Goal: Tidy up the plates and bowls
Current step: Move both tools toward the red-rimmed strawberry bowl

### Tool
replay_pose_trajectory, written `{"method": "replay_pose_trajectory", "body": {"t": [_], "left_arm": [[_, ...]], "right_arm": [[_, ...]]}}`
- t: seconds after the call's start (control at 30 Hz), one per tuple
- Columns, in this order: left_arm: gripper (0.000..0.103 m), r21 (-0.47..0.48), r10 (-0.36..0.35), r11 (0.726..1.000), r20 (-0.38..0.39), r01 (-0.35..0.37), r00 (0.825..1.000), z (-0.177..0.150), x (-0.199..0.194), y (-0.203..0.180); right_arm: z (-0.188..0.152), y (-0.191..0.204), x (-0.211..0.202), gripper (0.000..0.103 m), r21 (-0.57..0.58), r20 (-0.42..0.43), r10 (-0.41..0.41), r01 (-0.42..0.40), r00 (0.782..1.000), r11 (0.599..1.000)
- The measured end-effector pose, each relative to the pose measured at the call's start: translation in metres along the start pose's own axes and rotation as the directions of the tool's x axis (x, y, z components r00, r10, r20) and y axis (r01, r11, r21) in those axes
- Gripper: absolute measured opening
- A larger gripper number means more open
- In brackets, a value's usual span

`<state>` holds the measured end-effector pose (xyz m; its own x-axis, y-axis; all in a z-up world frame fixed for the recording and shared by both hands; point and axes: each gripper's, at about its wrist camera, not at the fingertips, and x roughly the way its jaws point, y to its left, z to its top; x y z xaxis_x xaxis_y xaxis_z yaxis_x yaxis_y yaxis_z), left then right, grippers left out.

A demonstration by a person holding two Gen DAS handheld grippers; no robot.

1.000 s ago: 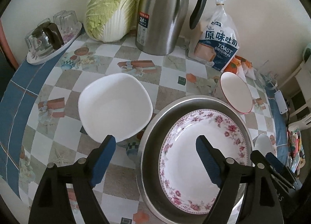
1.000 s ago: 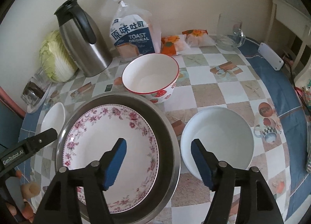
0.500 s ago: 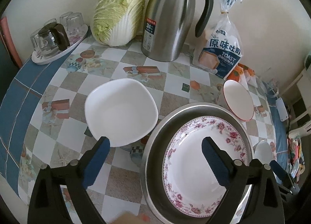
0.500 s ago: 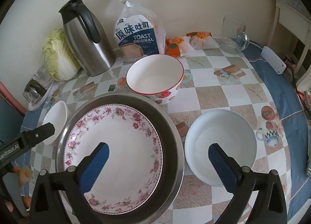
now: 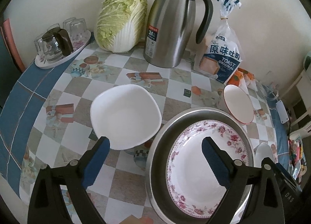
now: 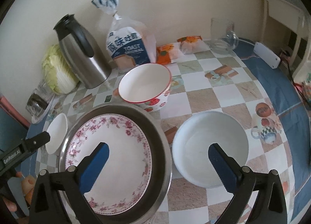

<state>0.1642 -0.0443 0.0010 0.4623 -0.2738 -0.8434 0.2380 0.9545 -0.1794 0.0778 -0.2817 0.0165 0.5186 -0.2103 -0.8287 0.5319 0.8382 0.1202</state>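
Note:
A floral-rimmed plate (image 5: 196,167) lies inside a steel basin (image 5: 161,138); both also show in the right wrist view, plate (image 6: 116,146) and basin (image 6: 157,146). A white squarish bowl (image 5: 126,119) sits left of the basin. A red-rimmed strawberry bowl (image 6: 145,86) stands behind it. A plain white round bowl (image 6: 210,146) sits to the right. My left gripper (image 5: 155,157) is open, above the gap between squarish bowl and basin. My right gripper (image 6: 158,165) is open wide, above the basin's right rim, empty.
A steel thermos jug (image 5: 171,25), a cabbage (image 5: 122,19), a toast bag (image 5: 221,58) and snack packets (image 6: 175,49) line the wall. A tray of glasses (image 5: 60,47) stands far left. A glass jug (image 6: 223,35) and white power strip (image 6: 266,56) are far right.
Both grippers have pulled back and risen, so more of the table shows. The right gripper's jaws have opened wider. Plates and bowls have not moved.

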Motion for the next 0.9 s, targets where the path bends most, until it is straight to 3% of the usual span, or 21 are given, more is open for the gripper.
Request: {"method": "replay_pose_trajectory", "body": {"t": [0.37, 0.9], "left_arm": [[0.096, 0.069, 0.003, 0.998, -0.032, 0.0, 0.999, 0.001, -0.001, -0.017], [0.096, 0.158, -0.004, 0.987, -0.01, 0.006, 1.0, 0.065, -0.021, -0.061]], "right_arm": [[0.001, -0.002, -0.001, 0.103, -0.019, -0.013, 0.028, -0.029, 1.0, 0.999], [0.03, -0.015, -0.014, 0.103, -0.008, 0.034, 0.02, -0.02, 0.999, 1.0]]}}
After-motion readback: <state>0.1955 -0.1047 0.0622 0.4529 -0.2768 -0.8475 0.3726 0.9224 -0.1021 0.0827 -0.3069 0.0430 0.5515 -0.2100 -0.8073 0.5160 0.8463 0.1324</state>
